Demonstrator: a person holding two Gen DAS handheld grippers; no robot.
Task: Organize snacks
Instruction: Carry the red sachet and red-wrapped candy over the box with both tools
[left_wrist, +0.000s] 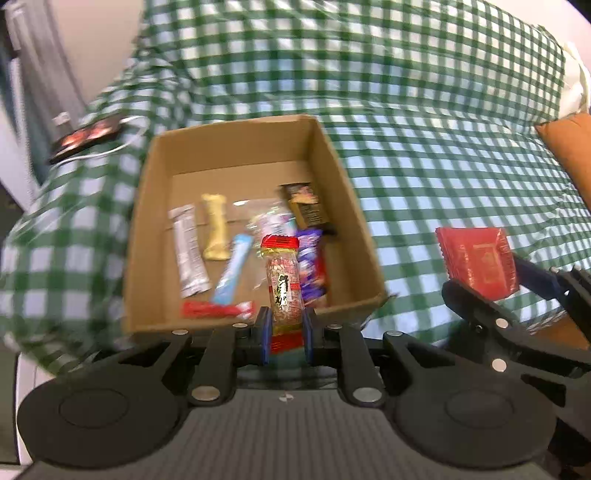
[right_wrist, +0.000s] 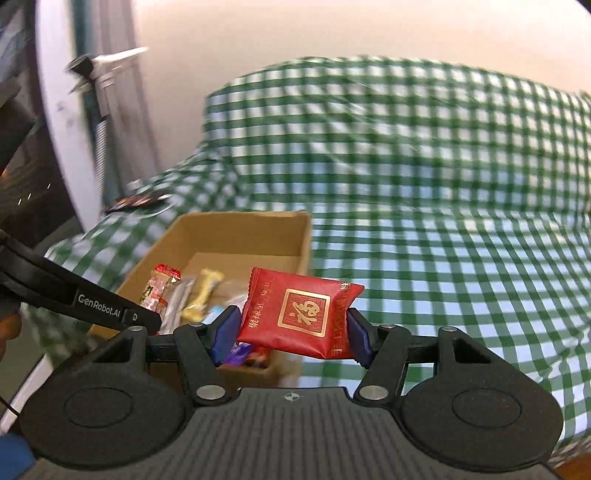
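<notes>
I appear to be working in a home living room: a sofa (right_wrist: 424, 177) draped in a green-and-white checked cover fills most of both views, with an orange cushion (left_wrist: 569, 147) at its far end. Behind it I see a plain cream wall (right_wrist: 295, 29). A cardboard box (left_wrist: 147, 236) of wrapped snacks sits on the sofa seat.

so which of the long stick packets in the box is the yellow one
The yellow stick packet lies toward the back of the cardboard box, between the silver sachet on its left and the light blue stick on its right.
</notes>
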